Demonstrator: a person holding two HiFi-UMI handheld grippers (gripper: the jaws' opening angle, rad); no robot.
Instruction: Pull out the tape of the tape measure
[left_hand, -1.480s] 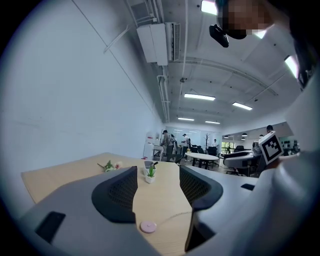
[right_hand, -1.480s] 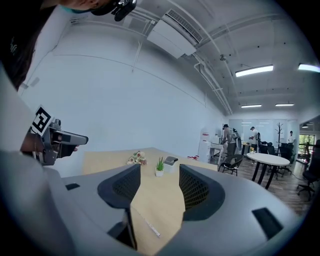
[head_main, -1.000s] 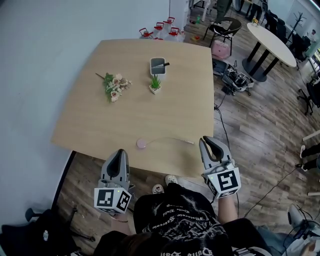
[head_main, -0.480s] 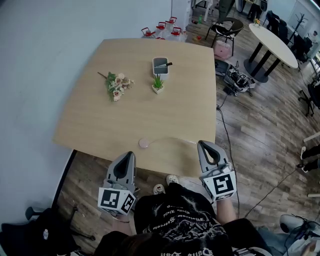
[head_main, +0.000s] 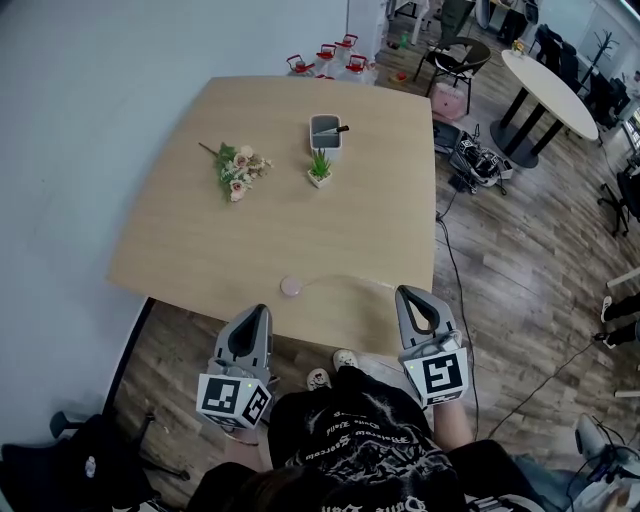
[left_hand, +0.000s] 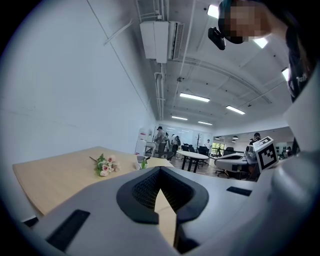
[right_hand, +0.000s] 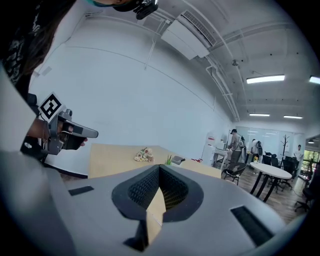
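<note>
A small round pink tape measure (head_main: 290, 286) lies on the wooden table (head_main: 200, 250) near its front edge. Its pale tape (head_main: 345, 279) curves out to the right, ending near the table's right corner. My left gripper (head_main: 254, 314) is held off the front edge, just left of and below the pink case, jaws shut and empty. My right gripper (head_main: 408, 294) hovers at the tape's far end, also shut on nothing. In the left gripper view (left_hand: 160, 170) and the right gripper view (right_hand: 159, 167) the jaws meet at the tip, and the tape measure is hidden behind them.
Farther back on the table lie a flower bunch (head_main: 237, 170), a little potted plant (head_main: 319, 167) and a grey holder (head_main: 325, 130). Beyond the right edge are floor cables (head_main: 480, 160), a round white table (head_main: 545, 85) and a chair (head_main: 455, 55).
Both grippers have shifted only slightly by the table's front edge. The tape measure and its tape lie as before.
</note>
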